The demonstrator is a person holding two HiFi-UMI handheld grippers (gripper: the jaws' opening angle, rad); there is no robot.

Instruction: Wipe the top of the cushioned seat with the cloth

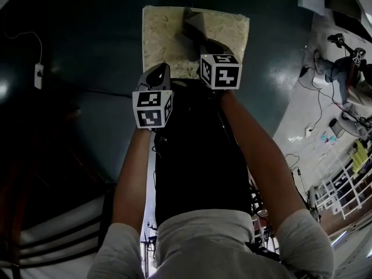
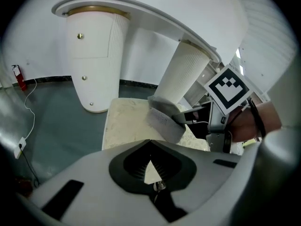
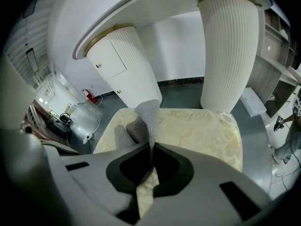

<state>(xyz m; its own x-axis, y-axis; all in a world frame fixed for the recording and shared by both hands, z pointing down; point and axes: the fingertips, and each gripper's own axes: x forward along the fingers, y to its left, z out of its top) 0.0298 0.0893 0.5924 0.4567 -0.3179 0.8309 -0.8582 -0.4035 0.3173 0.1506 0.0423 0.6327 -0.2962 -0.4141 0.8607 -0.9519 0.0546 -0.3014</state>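
Right hand-held gripper [image 3: 151, 149] is clamping a fold of the grey cloth [image 3: 146, 113] over the cushioned seat [image 3: 200, 131]. Cloth is looking soft, light and floppy, so a bunched grip suits it. Left hand-held gripper [image 2: 150, 144] is sitting clenched and empty at the seat's near edge.

Looking down, the cushioned seat [image 1: 168, 39] loses its near corners behind the left gripper [image 1: 159, 70] and the right gripper [image 3: 151, 149]. The cloth [image 3: 149, 114] vanishes between the right fingers, pinched end unseen; floor clutter [image 1: 349, 68] far right of them is too small to name
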